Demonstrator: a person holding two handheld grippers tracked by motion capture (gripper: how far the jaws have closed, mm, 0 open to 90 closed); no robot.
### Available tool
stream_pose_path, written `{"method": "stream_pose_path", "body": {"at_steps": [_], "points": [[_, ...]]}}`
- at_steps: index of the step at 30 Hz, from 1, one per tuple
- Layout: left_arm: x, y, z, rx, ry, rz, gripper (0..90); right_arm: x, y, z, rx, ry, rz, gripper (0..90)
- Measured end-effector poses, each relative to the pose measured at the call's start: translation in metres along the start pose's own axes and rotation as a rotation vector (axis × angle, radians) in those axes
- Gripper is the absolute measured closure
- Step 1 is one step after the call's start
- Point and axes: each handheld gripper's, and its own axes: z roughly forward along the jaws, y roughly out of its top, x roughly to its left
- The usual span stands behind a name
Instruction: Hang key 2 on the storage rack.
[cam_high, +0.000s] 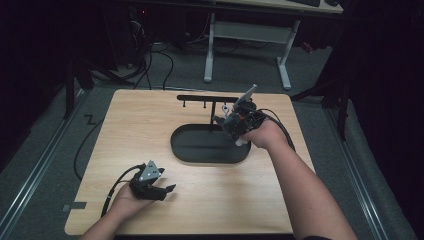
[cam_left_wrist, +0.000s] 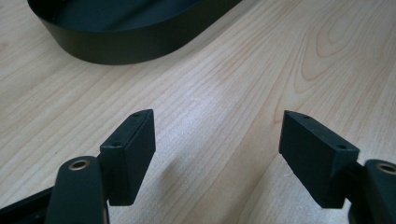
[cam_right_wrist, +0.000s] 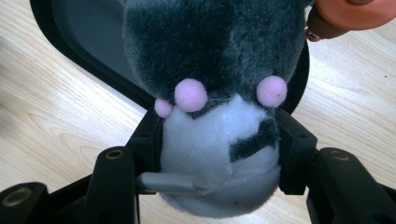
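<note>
A plush toy (cam_right_wrist: 215, 140) with dark grey fur, a white belly and small pink pompoms sits between the jaws of my right gripper (cam_right_wrist: 217, 144), which is shut on its white part. In the high view the right gripper (cam_high: 227, 122) hangs over the right end of the black oval tray (cam_high: 180, 152). The tray's dark floor (cam_right_wrist: 93, 37) lies behind the toy. An orange rounded object (cam_right_wrist: 355, 14) shows beside the toy's top. My left gripper (cam_high: 167, 191) rests low at the table's front left. Its jaws (cam_left_wrist: 217, 140) stand wide apart over bare wood.
A black rack with small hooks (cam_high: 207, 98) rises from the tray's far side. The tray's wall (cam_left_wrist: 116, 46) lies just ahead of the left gripper. The wooden table (cam_high: 150, 125) stands on grey floor, with a white desk frame (cam_high: 245, 35) and cables beyond.
</note>
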Motion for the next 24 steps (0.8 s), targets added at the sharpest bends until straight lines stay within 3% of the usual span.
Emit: {"method": "stream_pose_path", "body": {"at_steps": [4, 8, 11, 15, 24], "points": [[-0.001, 0.001, -0.001, -0.012, 0.001, -0.001, 27.5, 0.0, 0.0, 0.002, -0.004, 0.001, 0.014, 45.1], [-0.001, 0.0, 0.001, 0.002, -0.006, 0.003, 27.4, -0.002, 0.001, 0.004, -0.041, -0.003, 0.029, 31.6], [-0.001, 0.001, 0.0, -0.012, -0.008, -0.001, 27.5, -0.001, 0.001, 0.003, -0.06, -0.026, 0.03, 27.1], [-0.002, 0.001, 0.002, -0.004, -0.014, 0.004, 27.5, -0.002, 0.0, 0.0, -0.084, -0.023, 0.036, 27.5], [-0.003, 0.002, 0.002, -0.001, -0.015, 0.01, 27.5, -0.006, -0.009, 0.004, -0.081, -0.008, 0.045, 28.4]]}}
